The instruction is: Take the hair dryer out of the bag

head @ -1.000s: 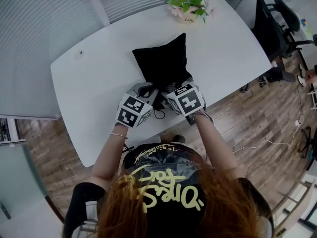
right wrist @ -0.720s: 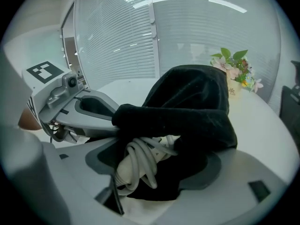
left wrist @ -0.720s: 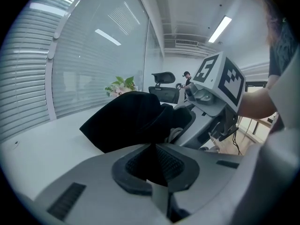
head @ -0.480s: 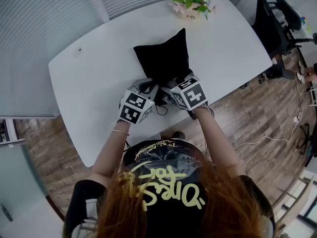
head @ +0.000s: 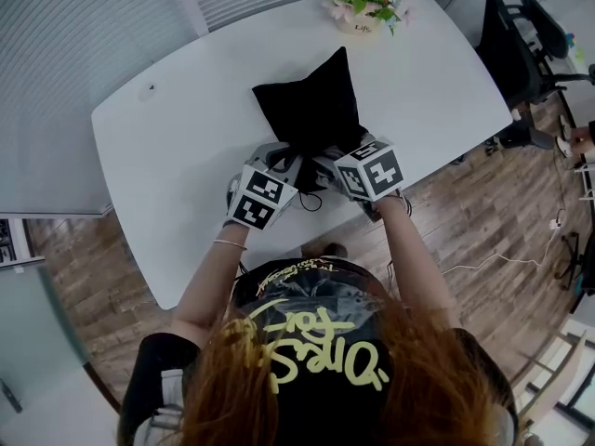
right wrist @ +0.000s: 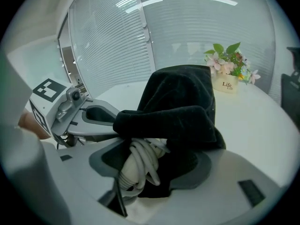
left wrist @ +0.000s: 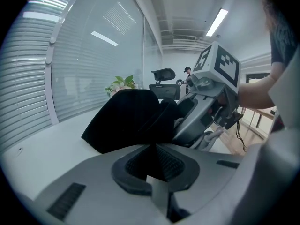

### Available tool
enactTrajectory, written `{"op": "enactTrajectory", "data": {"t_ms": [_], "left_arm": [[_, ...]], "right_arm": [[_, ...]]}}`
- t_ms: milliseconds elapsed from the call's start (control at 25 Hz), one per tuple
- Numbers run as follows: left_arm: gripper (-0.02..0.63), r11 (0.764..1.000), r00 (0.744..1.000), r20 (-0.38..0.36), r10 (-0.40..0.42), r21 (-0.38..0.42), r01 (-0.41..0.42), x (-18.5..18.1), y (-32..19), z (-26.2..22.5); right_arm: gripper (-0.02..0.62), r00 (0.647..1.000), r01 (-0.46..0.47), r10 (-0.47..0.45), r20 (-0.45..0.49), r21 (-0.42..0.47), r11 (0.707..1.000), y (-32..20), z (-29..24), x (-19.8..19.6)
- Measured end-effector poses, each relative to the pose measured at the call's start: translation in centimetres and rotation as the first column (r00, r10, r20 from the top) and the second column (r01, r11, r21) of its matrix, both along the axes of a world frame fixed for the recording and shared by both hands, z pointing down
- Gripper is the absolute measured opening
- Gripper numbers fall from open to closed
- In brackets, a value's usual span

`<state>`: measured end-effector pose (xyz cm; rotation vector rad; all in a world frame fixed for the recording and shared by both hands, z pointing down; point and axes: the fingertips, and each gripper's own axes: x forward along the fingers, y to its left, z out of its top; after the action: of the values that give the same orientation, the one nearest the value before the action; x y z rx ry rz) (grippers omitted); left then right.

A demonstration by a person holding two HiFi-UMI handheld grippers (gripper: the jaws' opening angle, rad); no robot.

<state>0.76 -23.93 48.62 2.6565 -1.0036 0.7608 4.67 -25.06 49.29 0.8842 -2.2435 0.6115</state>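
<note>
Hair dryer, cord-wound handle out of bag mouth at near edge of surface, lengthwise between jaws of right tool, just closing, not yet gripping; left tool clenched on bag cloth.

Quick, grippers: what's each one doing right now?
Left gripper: closed, pinching the black bag.
Right gripper: open, jaws have just been closing, cord-wrapped hair dryer between them.

white table bears a black bag and a flower pot.
</note>
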Motion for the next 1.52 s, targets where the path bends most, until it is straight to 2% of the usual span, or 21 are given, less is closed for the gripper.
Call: {"op": "enactTrajectory", "data": {"t_ms": [160, 480, 680, 840, 1120, 1320, 1520], "left_arm": [[0.014, 0.999, 0.999, 0.035, -0.013, 0.041, 0.012, -0.1, -0.2, -0.4], [0.015, 0.994, 0.990, 0.125, -0.067, 0.099, 0.055, -1.0, -1.1, -0.2], [0.017, 0.991, 0.984, 0.142, -0.108, 0.100, 0.094, -1.6, -1.5, -0.1], [0.017, 0.987, 0.981, 0.127, -0.144, 0.094, 0.133, -2.5, -2.0, -0.1], [0.018, 0.985, 0.979, 0.133, -0.157, 0.096, 0.145, -2.3, -2.7, -0.1], [0.017, 0.985, 0.977, 0.142, -0.157, 0.090, 0.145, -2.0, -2.6, -0.2], [0.017, 0.989, 0.978, 0.169, -0.120, 0.101, 0.104, -1.2, -2.4, -0.7]], "right_arm": [[0.270, 1.000, -0.010, 0.010, 0.027, 0.005, 1.000, -0.1, -0.9, 0.4], [0.253, 0.985, -0.003, 0.010, 0.171, -0.041, 0.999, 0.6, -3.3, 0.5], [0.249, 0.978, 0.021, -0.011, 0.210, -0.044, 0.999, 1.9, -4.1, 0.9], [0.247, 0.972, 0.047, -0.037, 0.231, -0.039, 0.998, 2.9, -4.4, 1.5], [0.247, 0.974, 0.141, -0.147, 0.175, 0.042, 0.989, 4.5, -3.3, 2.2], [0.249, 0.978, 0.164, -0.172, 0.121, 0.074, 0.984, 5.4, -2.0, 2.4], [0.250, 0.980, 0.187, -0.190, 0.058, 0.057, 0.981, 6.2, -0.3, 2.1]]}}
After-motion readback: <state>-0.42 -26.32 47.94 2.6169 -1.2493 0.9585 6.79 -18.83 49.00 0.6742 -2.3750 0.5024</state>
